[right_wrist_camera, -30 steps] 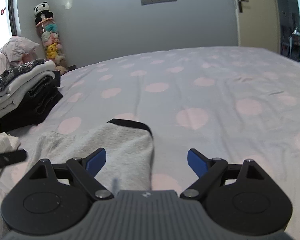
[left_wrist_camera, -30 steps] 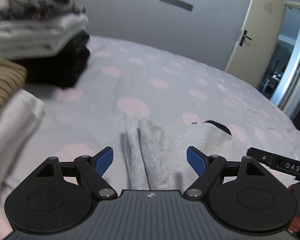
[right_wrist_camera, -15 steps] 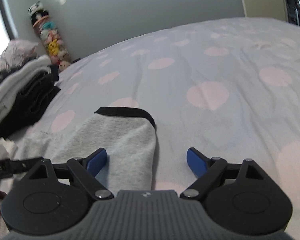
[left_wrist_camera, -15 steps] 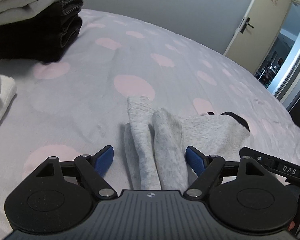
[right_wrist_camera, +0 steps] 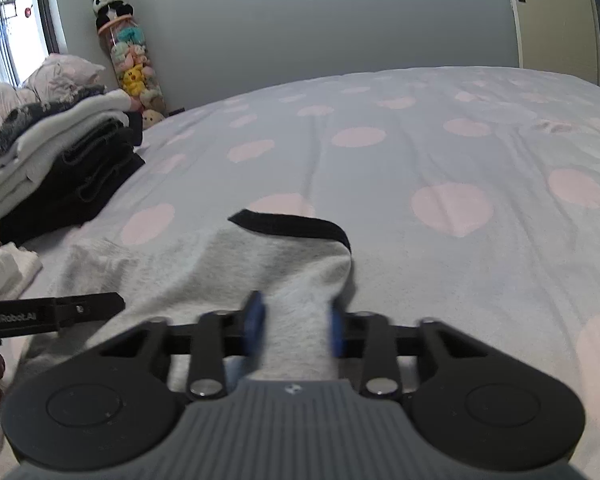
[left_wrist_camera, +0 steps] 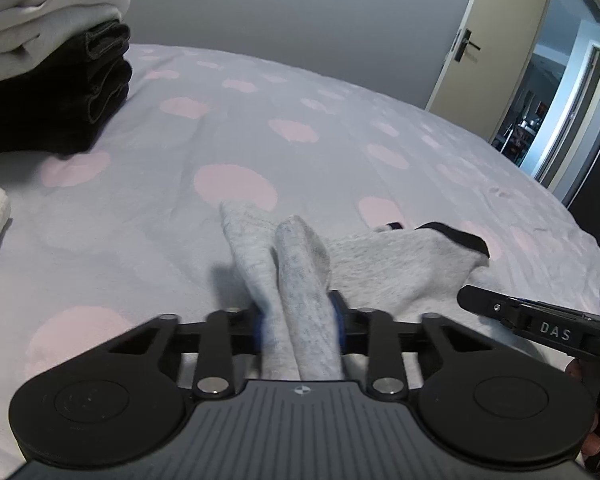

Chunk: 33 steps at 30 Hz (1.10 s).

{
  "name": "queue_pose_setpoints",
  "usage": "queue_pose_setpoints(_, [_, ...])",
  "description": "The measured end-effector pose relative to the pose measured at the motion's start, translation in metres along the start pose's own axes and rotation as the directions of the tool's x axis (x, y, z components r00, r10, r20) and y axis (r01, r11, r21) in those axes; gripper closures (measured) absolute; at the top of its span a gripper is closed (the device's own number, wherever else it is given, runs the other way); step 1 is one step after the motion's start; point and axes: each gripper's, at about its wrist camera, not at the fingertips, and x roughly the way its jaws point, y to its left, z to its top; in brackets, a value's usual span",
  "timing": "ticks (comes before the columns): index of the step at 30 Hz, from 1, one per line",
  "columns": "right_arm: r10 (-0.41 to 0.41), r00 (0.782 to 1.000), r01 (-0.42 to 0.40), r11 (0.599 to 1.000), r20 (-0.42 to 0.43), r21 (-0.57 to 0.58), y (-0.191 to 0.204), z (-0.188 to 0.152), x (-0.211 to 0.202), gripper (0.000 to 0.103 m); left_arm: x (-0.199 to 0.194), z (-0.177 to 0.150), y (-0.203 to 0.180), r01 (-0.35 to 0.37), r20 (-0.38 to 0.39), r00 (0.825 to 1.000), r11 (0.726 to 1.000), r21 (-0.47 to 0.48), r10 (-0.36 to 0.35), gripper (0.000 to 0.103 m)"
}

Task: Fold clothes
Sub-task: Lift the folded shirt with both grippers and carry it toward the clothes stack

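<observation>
Dim, cool daylight admitted from window [right_wrist_camera: 4, 40] and doorway [left_wrist_camera: 560, 92]; fisheye bending at edges; blue fingertips [right_wrist_camera: 254, 320] motion-blurred.

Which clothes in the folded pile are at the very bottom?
The black folded clothes sit at the bottom of the pile, on the spotted bedsheet. The white folded clothes lie above them.

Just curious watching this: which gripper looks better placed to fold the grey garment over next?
Probably the left gripper: it pinches a raised bunch of the garment. The right gripper grips the flatter part by the black band.
</observation>
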Motion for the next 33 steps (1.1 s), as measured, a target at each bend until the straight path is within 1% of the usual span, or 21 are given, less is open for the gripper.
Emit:
queue_pose_setpoints(2, [-0.002, 1.0, 0.002, 1.0, 0.012, 0.014, 0.0, 0.001, -0.003, 0.088, -0.003, 0.0, -0.004, -0.007, 0.016, 1.0, 1.0, 0.017, 0.007, 0.079])
queue_pose_setpoints(5, [-0.011, 0.999, 0.011, 1.0, 0.038, 0.0, 0.004, 0.001, -0.009, 0.089, -0.007, 0.001, -0.007, -0.017, 0.031, 0.999, 0.999, 0.03, 0.016, 0.08])
queue_pose_setpoints(9, [-0.046, 0.993, 0.053, 0.997, 0.107, -0.065, 0.022, 0.003, -0.031, 0.091, -0.018, 0.003, -0.016, -0.039, 0.071, 0.997, 0.998, 0.053, 0.035, 0.082])
queue_pose_setpoints(13, [-0.078, 0.98, 0.104, 0.986, 0.183, -0.132, 0.04, 0.004, -0.056, 0.092, -0.043, 0.007, -0.024, -0.04, 0.13, 0.991, 0.998, 0.039, 0.035, 0.082])
queue_pose_setpoints(17, [-0.105, 0.96, 0.159, 0.968, 0.26, -0.195, 0.059, 0.006, -0.08, 0.093, -0.075, 0.009, -0.033, -0.034, 0.193, 0.981, 0.998, 0.047, 0.024, 0.083])
queue_pose_setpoints(20, [-0.118, 0.942, 0.197, 0.952, 0.313, -0.234, 0.074, 0.007, -0.1, 0.094, -0.102, 0.01, -0.042, -0.035, 0.249, 0.968, 0.997, 0.068, 0.017, 0.083])
queue_pose_setpoints(24, [-0.115, 0.929, 0.212, 0.945, 0.352, -0.249, 0.094, 0.011, -0.132, 0.096, -0.138, 0.012, -0.044, -0.022, 0.325, 0.946, 0.998, 0.06, 0.001, 0.083])
queue_pose_setpoints(29, [-0.11, 0.91, 0.231, 0.936, 0.401, -0.267, 0.119, 0.015, -0.172, 0.097, -0.184, 0.015, -0.039, -0.014, 0.403, 0.915, 0.999, 0.032, 0.0, 0.084])
queue_pose_setpoints(33, [-0.056, 0.894, 0.206, 0.933, 0.445, -0.295, 0.148, 0.021, -0.199, 0.097, -0.228, 0.018, -0.026, -0.028, 0.465, 0.885, 1.0, 0.003, 0.024, 0.084])
